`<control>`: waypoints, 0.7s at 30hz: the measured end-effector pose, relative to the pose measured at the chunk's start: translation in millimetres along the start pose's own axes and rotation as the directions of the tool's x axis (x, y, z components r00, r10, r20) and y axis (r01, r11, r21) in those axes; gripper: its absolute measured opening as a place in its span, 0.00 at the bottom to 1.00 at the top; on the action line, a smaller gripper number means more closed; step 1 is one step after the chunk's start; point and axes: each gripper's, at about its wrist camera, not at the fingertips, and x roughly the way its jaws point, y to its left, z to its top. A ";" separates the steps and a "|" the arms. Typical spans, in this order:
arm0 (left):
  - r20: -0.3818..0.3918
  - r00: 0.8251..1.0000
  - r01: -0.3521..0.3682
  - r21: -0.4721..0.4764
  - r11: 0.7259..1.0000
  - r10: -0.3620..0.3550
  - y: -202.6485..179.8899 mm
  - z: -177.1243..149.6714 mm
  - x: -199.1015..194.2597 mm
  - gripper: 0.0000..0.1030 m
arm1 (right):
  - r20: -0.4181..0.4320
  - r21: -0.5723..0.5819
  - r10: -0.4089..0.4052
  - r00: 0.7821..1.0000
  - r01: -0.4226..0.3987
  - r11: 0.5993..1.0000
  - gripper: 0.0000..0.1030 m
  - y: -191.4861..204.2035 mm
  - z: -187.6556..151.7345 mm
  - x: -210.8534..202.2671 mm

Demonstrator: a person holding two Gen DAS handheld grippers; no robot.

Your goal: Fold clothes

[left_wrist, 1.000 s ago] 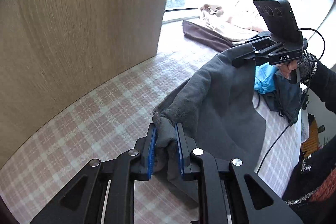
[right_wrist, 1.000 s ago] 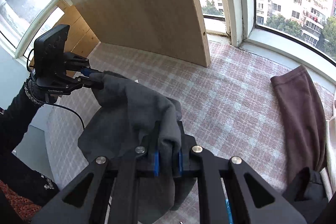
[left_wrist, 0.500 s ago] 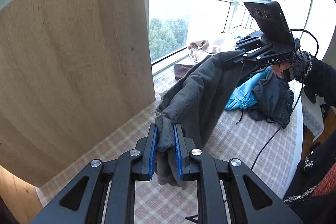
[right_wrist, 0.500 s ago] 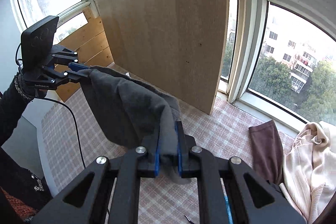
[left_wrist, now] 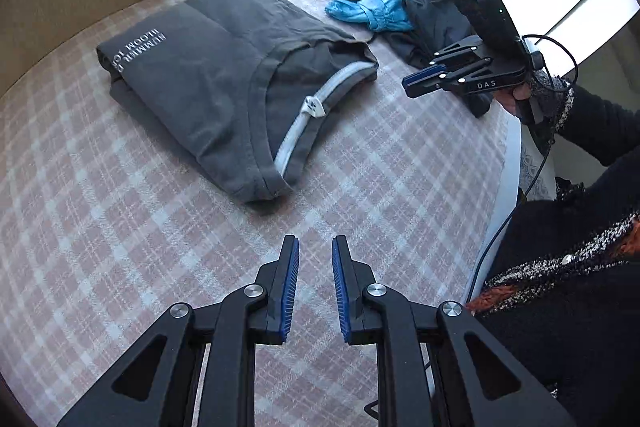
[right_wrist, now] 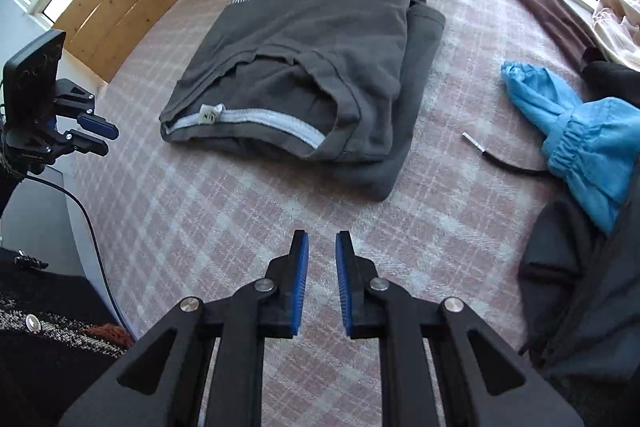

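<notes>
Released since a second ago, the grey sweatshirt [left_wrist: 224, 83] lies folded on the checked worktop [left_wrist: 120, 227] ahead of both tongs, left [left_wrist: 314, 287] and right [right_wrist: 322, 283], narrowly parted and empty; the blue garment [right_wrist: 580, 131] and others rightward look unfolded

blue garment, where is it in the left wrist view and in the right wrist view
Left wrist: blue garment lies upper right of centre, beyond the folded grey top, just left of the right gripper.
Right wrist: it lies at the right edge, right of the grey top.
Shared landmark: the top's white zipper.
</notes>
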 end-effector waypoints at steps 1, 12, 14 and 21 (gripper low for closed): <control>0.027 0.999 -0.027 0.006 1.000 0.027 3.7 9.7 -5.3 0.17 | 0.023 0.020 0.013 1.000 -0.014 1.000 0.18 -5.6 12.4 -4.6; -0.033 0.988 -0.153 0.015 0.988 0.153 29.4 41.1 49.9 0.36 | -0.090 0.115 0.047 0.995 -0.037 0.993 0.34 -34.8 65.9 49.7; -0.056 0.984 -0.168 0.022 0.986 0.169 29.8 35.1 60.5 0.36 | -0.109 0.092 0.046 0.993 -0.036 0.995 0.34 -31.9 64.5 55.3; -0.058 0.991 -0.124 0.005 0.992 0.125 33.3 34.3 65.9 0.09 | -0.120 0.065 0.092 0.988 -0.085 0.994 0.07 -23.7 66.6 42.4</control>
